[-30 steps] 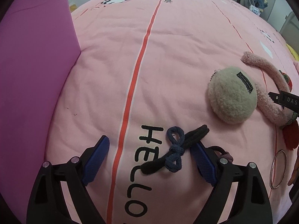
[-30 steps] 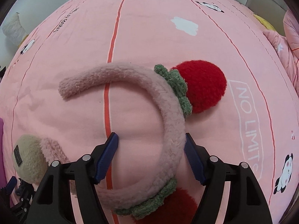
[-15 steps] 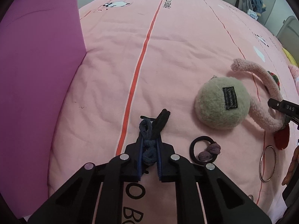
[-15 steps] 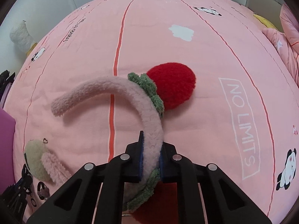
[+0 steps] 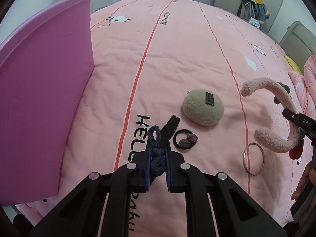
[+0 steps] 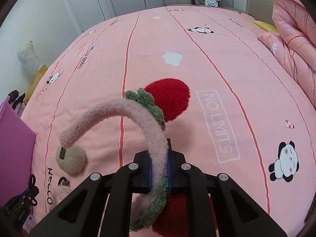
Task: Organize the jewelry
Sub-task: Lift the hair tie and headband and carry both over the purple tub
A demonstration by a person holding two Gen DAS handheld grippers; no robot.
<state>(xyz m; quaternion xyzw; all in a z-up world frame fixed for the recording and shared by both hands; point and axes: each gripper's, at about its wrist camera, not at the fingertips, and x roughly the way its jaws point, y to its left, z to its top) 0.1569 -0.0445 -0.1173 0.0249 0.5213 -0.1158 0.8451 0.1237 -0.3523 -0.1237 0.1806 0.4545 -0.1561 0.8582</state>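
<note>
My left gripper (image 5: 158, 148) is shut on a dark blue and black hair tie (image 5: 158, 138) and holds it above the pink bedspread. My right gripper (image 6: 159, 154) is shut on the band of a fluffy pink headband (image 6: 126, 116) with red pompoms (image 6: 169, 98) and green trim, lifted off the bed; the headband also shows in the left wrist view (image 5: 276, 106). A beige fluffy pouch (image 5: 203, 107), a black hair tie with a mauve knot (image 5: 184, 139) and a silver bangle (image 5: 253, 159) lie on the bed.
A purple bin (image 5: 43, 83) stands on the bed to the left of the items; its wall shows in the right wrist view (image 6: 13, 142). A folded pink quilt (image 6: 292, 31) lies at the far right. Chairs with clothes stand beyond the bed.
Both grippers shut, the left on the hair tie and the right on the headband, and then lifted them off the bed. The headband's end no longer rests beside the pouch.
</note>
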